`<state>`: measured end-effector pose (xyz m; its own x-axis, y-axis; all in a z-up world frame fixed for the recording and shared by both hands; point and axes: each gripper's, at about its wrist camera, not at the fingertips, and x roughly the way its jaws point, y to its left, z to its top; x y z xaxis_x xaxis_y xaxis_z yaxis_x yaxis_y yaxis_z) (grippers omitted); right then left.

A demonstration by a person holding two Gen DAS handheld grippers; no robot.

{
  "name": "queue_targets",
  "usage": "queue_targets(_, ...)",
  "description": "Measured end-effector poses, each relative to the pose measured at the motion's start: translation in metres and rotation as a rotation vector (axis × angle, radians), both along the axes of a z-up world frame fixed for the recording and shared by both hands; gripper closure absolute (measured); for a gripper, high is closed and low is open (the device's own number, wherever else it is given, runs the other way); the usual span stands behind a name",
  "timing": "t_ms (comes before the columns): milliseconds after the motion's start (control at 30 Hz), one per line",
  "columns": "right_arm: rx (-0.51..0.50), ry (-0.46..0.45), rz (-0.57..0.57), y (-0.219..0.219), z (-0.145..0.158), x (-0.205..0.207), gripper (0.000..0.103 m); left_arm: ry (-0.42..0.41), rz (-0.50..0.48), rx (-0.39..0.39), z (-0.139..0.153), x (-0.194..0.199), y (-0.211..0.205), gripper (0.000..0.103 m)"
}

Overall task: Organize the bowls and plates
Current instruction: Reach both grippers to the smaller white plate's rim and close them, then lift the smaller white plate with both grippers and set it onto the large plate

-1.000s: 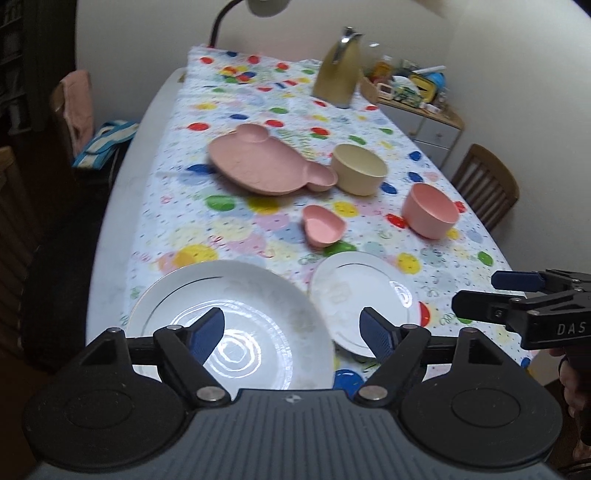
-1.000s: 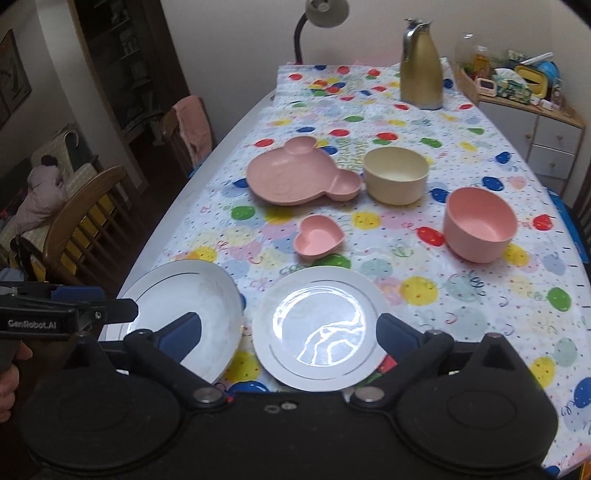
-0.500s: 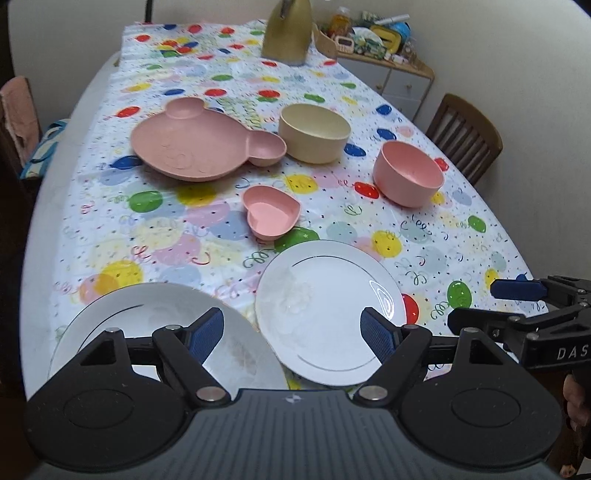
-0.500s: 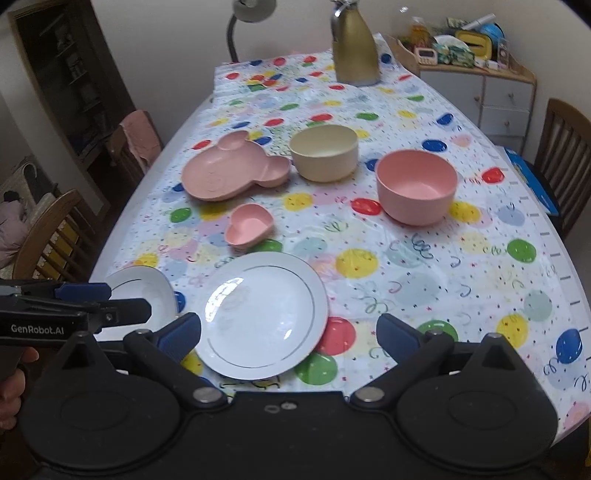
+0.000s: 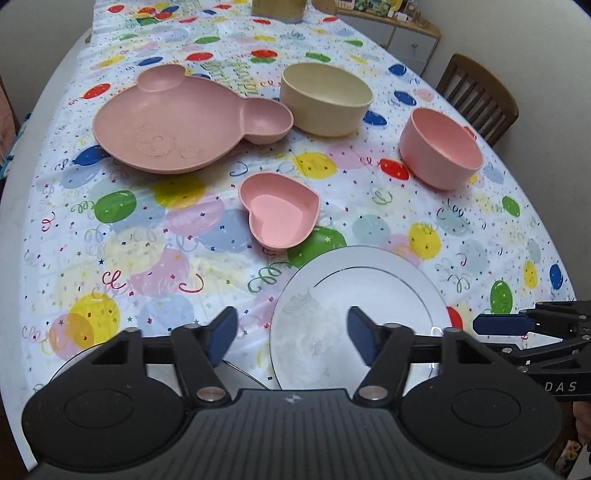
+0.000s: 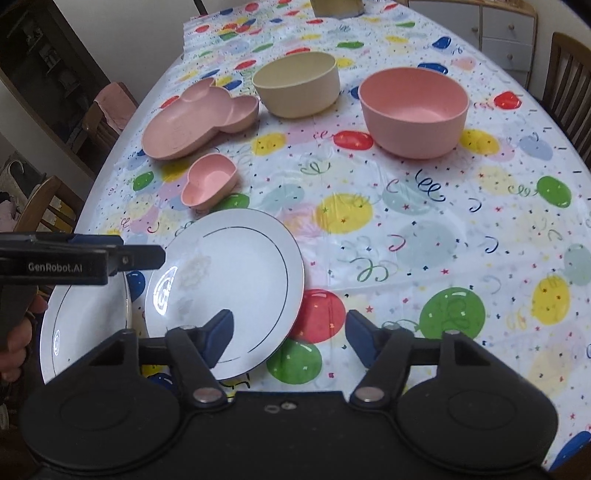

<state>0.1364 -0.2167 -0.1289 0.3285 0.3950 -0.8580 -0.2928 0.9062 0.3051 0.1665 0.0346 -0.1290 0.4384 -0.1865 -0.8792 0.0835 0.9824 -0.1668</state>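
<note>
A small white plate [image 5: 369, 314] [image 6: 229, 288] lies at the table's near edge, with a larger white plate [image 6: 85, 325] to its left. My left gripper [image 5: 290, 328] hovers over the small plate's left rim. My right gripper [image 6: 290, 330] hovers over its right rim. Both sets of jaws are closing, and the pads press on nothing. Farther back are a pink heart dish [image 5: 280, 214] [image 6: 208, 182], a pink bear-shaped plate [image 5: 173, 122] [image 6: 192, 122], a cream bowl [image 5: 325, 98] [image 6: 297, 86] and a pink bowl [image 5: 441, 147] [image 6: 412, 110].
A balloon-print cloth [image 6: 424, 236] covers the table. A gold jug [image 5: 277, 9] stands at the far end. Wooden chairs [image 5: 476, 96] [image 6: 48, 206] flank the table, and a drawer cabinet [image 6: 506, 33] stands at the back right. A hand [image 6: 14, 350] holds the left gripper.
Both grippers have dropped and tilted down toward the small white plate, now framing its two rims. Their jaws stand narrower than before. The dishes have not moved.
</note>
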Motion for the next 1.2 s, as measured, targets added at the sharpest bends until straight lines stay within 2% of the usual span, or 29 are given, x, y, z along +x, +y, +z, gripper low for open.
queue_targets(33,0.007,0.012,0.007,0.001,-0.002,0.002,0.047,0.009,-0.005,0.001,-0.002,0.002,0.000,0.047)
queue_targets(100,0.015,0.028,0.017,0.002,-0.006,0.005,0.052,0.036,-0.007,-0.006,-0.008,0.006,0.002,0.061)
queue_targets(133,0.016,0.034,0.020,0.003,-0.008,0.006,0.054,0.049,-0.005,-0.012,-0.011,0.008,0.004,0.064)
queue_targets(200,0.028,0.058,0.019,0.002,-0.011,0.010,0.064,0.068,-0.002,-0.029,-0.014,0.011,0.007,0.070)
queue_targets(333,0.047,0.093,0.012,-0.001,-0.018,0.016,0.069,0.096,-0.007,-0.048,-0.020,0.014,0.009,0.074)
queue_targets(467,0.066,0.124,-0.004,-0.004,-0.022,0.019,0.080,0.118,-0.016,-0.051,-0.023,0.016,0.009,0.075)
queue_targets(500,0.073,0.134,-0.009,-0.004,-0.023,0.021,0.084,0.122,-0.017,-0.056,-0.023,0.017,0.010,0.079)
queue_targets(767,0.090,0.167,-0.032,-0.005,-0.027,0.024,0.089,0.155,0.001,-0.104,-0.027,0.021,0.019,0.089)
queue_targets(1200,0.099,0.184,-0.075,-0.010,-0.027,0.028,0.094,0.151,0.017,-0.165,-0.024,0.016,0.023,0.090)
